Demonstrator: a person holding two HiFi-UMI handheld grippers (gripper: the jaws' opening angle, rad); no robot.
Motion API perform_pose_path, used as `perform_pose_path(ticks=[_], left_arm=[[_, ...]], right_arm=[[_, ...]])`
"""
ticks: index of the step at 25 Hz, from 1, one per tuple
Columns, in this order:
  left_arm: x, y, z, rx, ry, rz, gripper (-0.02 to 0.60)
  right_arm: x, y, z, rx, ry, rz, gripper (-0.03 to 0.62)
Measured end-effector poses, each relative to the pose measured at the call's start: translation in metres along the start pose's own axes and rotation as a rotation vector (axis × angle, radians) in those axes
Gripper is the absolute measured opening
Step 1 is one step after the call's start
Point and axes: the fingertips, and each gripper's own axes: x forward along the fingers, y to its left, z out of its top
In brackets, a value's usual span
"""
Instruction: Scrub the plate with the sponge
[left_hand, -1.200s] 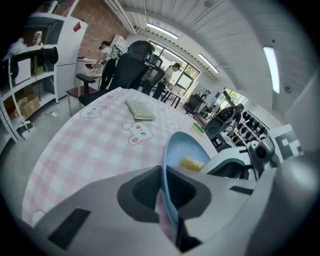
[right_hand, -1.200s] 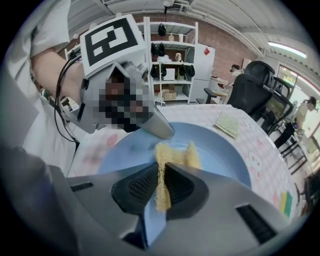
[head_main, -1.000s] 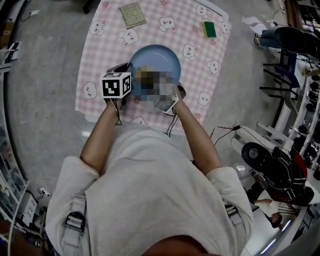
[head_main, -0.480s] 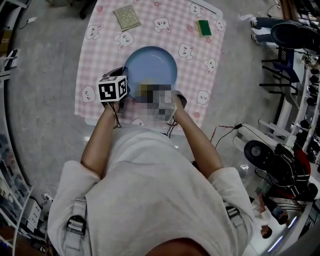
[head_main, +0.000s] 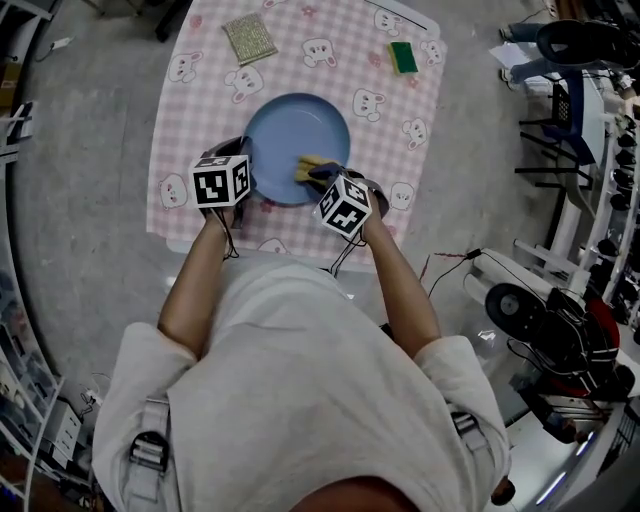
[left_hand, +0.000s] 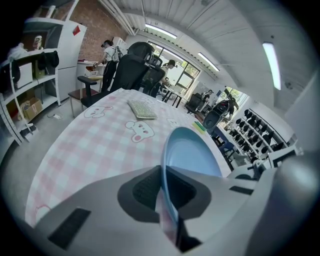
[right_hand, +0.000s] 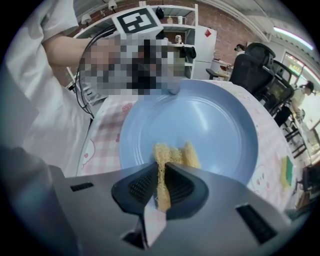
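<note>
Two tools are held over the bench (head_main: 195, 243), which is covered by a pink checked cloth (head_main: 200, 100) printed with rabbits. The left tool (left_hand: 162, 195) is clamped on the rim of the blue plate (head_main: 297, 135), at the plate's lower left in the head view. The right tool (right_hand: 159, 192) is closed on a yellow sponge (right_hand: 172, 152), and the sponge is pressed to the plate's inner face, near its lower right edge in the head view.

A green sponge (head_main: 402, 57) is laid at the upper right of the cloth and a square woven pad (head_main: 249, 38) at the upper left. Both are well apart from the plate.

In the head view the jaws are hidden under the marker cubes, and the lower half of the frame is filled by the person's torso (head_main: 300, 380). The grips are shown only in the gripper views: the plate rim is seen edge-on between the left pads, and the sponge is squeezed thin between the right pads. Black office chairs (left_hand: 135, 65) beyond the bench and a white shelf unit (left_hand: 35, 60) at the left edge are shown in the left gripper view.
</note>
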Motion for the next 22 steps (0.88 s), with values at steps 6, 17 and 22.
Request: perform_pose_path(ticks=[6, 17, 22], left_arm=[[0.003, -0.004, 0.001, 0.016, -0.002, -0.002, 0.026], [0.006, -0.009, 0.004, 0.033, 0.0, -0.005, 0.028], [0.005, -0.011, 0.008, 0.033, -0.002, -0.004, 0.028]], right_arm=[[-0.009, -0.049, -0.006, 0.141, -0.04, -0.087, 0.043], [-0.017, -0.126, 0.011, 0.353, -0.089, -0.173, 0.043], [-0.019, -0.135, 0.031, 0.339, -0.103, -0.207, 0.043]])
